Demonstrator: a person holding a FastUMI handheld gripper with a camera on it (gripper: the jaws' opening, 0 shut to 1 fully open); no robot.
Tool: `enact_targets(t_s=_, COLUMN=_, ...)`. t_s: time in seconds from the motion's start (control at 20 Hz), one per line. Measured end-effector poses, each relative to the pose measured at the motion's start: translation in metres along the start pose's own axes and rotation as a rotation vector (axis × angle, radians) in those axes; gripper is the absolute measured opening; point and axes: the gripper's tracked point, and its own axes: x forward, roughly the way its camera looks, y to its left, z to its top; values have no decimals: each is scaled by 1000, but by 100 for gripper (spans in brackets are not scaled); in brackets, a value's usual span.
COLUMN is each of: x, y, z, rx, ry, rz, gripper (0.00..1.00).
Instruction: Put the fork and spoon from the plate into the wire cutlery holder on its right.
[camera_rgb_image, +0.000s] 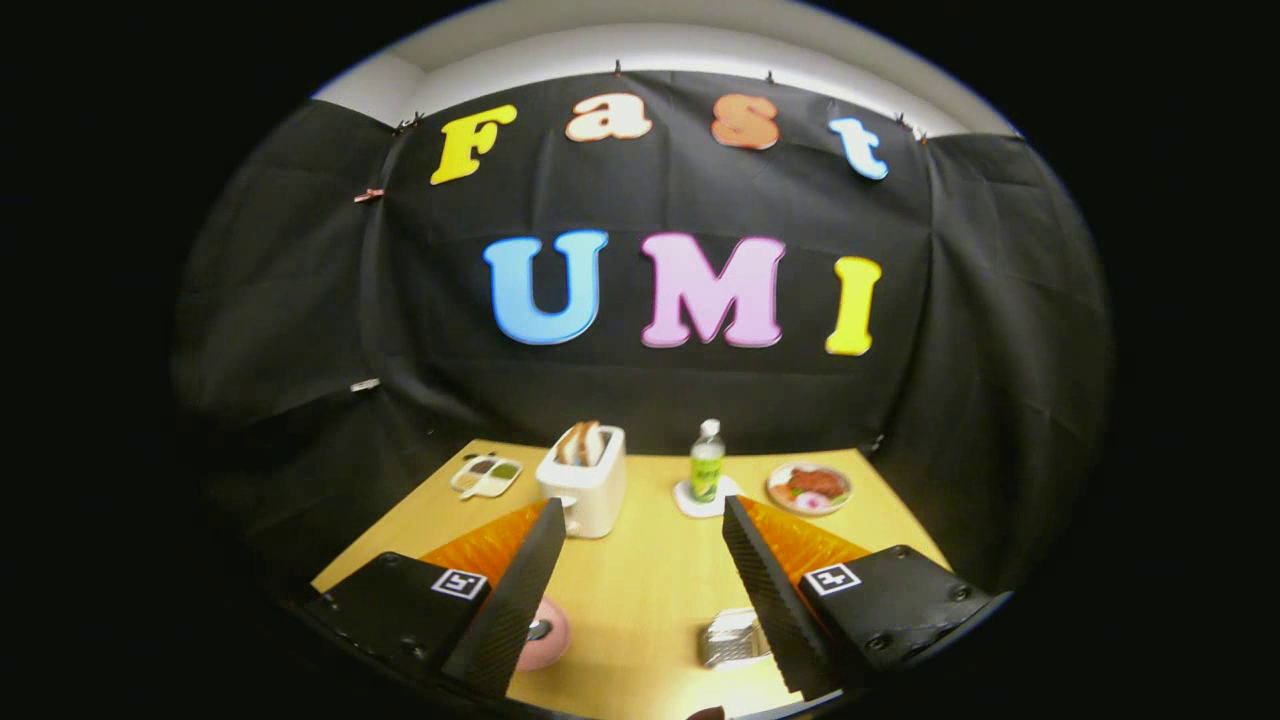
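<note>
Black cloth booth, yellow tabletop (640, 590). Gripper (640, 520) spread wide, nothing between fingers, hovering over near edge. Pink plate (545, 633) peeks out beside left finger, wire cutlery holder (733, 637) by right finger, both near front edge. Open middle lane. Toaster (588, 478), bottle (706, 473), food plate (810, 488), sauce tray (487, 474) along far edge.

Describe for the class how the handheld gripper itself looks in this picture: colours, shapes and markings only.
The gripper has two long black fingers with ribbed, textured inner faces, tapering towards their tips. Behind each finger sits ridged orange plastic, then a black block with screws that carries a square black-and-white marker.
</note>
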Motion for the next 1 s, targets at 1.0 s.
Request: enact_targets(t_s=1.0, x=32, y=131, z=-259, rx=73, ry=858, rz=220, gripper=85)
